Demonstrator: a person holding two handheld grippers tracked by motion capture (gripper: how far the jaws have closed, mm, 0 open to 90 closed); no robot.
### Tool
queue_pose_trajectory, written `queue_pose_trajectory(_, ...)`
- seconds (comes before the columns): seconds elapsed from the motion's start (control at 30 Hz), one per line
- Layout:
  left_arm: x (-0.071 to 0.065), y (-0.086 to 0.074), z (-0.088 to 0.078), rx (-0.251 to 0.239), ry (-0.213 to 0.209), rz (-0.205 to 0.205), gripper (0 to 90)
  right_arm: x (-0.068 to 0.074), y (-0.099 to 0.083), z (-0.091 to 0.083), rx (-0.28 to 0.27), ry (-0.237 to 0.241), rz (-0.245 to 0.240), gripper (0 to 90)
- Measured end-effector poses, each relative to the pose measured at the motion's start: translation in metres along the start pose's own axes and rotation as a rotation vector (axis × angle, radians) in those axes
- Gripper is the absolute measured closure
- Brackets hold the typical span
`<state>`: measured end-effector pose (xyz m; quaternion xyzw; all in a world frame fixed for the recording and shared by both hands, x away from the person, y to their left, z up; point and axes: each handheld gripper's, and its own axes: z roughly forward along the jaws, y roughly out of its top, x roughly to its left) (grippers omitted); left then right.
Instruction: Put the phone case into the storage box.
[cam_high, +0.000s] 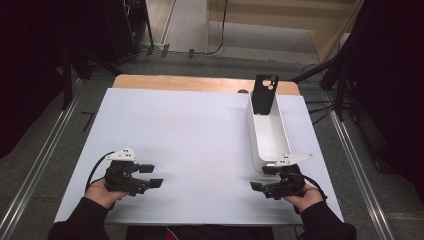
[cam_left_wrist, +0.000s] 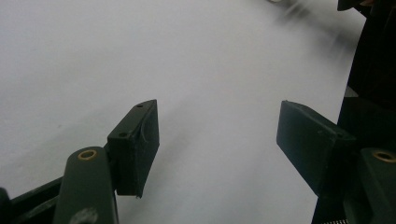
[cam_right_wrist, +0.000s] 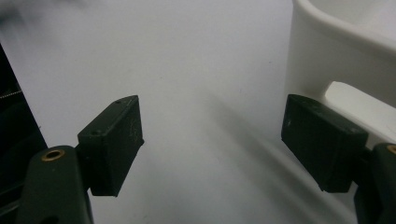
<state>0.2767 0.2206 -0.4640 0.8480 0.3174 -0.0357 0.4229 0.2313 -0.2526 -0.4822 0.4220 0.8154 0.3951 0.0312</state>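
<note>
Grippers rest low at the near edge of the table (cam_high: 200, 135), one in each hand, both pointing inward toward the bare middle, which reads as a waiting pose with no work yet in hand. The left gripper (cam_high: 150, 176) sits at the near left, its jaws standing wide apart with nothing between them; its own camera looks across plain white surface past its two black pads (cam_left_wrist: 135, 144). The right gripper (cam_high: 264, 178) sits at the near right, jaws likewise spread and empty, just beside the near end of a long white bin (cam_high: 270, 135). That bin lies lengthwise along the table's right side, running away from the person, and a black phone case (cam_high: 264, 94) stands upright in its far end, leaning on the end wall with its camera holes uppermost, probably propped so that it can be taken by its top edge. From the right gripper view the bin's rounded white corner (cam_right_wrist: 336, 60) looms close beside one pad (cam_right_wrist: 322, 140), so this hand seems best placed to reach first.
</note>
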Motion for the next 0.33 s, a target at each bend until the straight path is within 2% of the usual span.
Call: queue_pose_trajectory(0.33, -0.0005, -0.0001, 0.0003, -0.001, -0.002, 0.001, 29.5, -0.001, 0.0001, 0.0001, 0.003, -0.005, 0.002, 17.9)
